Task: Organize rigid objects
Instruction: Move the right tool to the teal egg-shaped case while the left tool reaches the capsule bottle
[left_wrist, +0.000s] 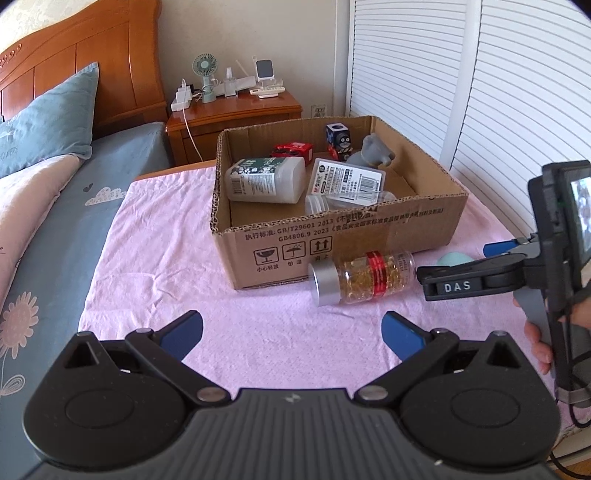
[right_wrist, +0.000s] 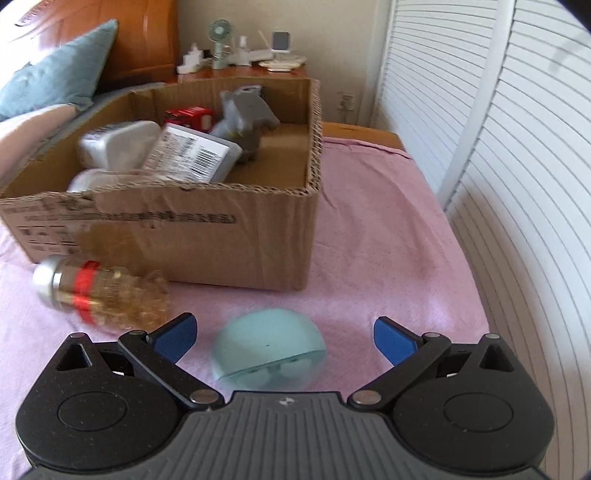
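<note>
While "DAS" shows on your right tool, its fingers spread around the teal dome; your left tool gapes empty.

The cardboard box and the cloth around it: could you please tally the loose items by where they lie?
Inside the cardboard box: 6 (white bottle, labelled flat case, clear jar, grey figure, red item, penguin cube)
On the pink cloth: 2 (capsule bottle, teal case)
Total: 8
</note>
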